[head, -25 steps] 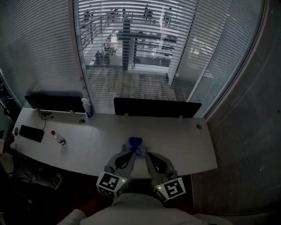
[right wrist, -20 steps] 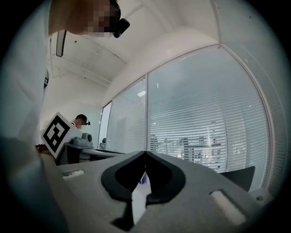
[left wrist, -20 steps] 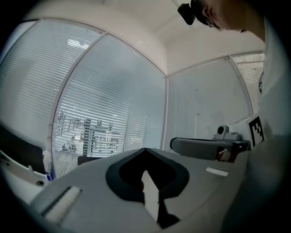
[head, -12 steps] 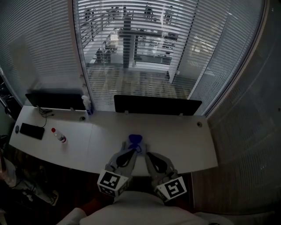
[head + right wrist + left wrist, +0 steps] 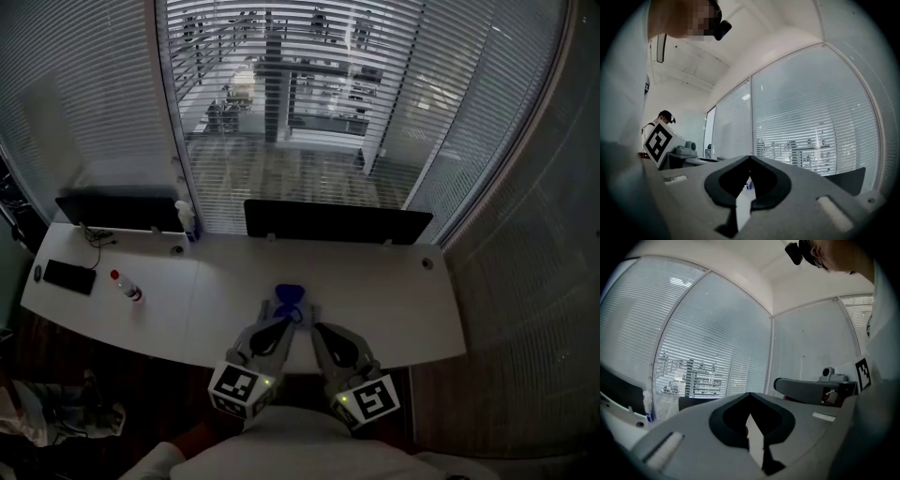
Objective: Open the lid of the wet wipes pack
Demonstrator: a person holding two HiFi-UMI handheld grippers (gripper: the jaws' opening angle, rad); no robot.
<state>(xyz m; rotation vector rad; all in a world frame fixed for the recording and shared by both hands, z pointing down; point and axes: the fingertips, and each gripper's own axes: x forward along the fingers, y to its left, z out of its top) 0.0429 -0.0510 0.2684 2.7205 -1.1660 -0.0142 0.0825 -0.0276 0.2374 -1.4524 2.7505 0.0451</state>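
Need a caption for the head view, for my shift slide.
Left gripper and right gripper point toward the blue wet wipes pack on the white desk.

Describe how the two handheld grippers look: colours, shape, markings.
Both the left gripper and right gripper have pale grey shells tapering toward the tips, each with a dark teardrop-shaped cut-out. Each carries a rear cube with black-and-white square markers and a small green light. No cables show. The person wears a light-coloured top.

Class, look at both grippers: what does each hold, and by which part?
Nothing. The left gripper and right gripper have their jaws together and empty; the wipes pack lies on the desk ahead.
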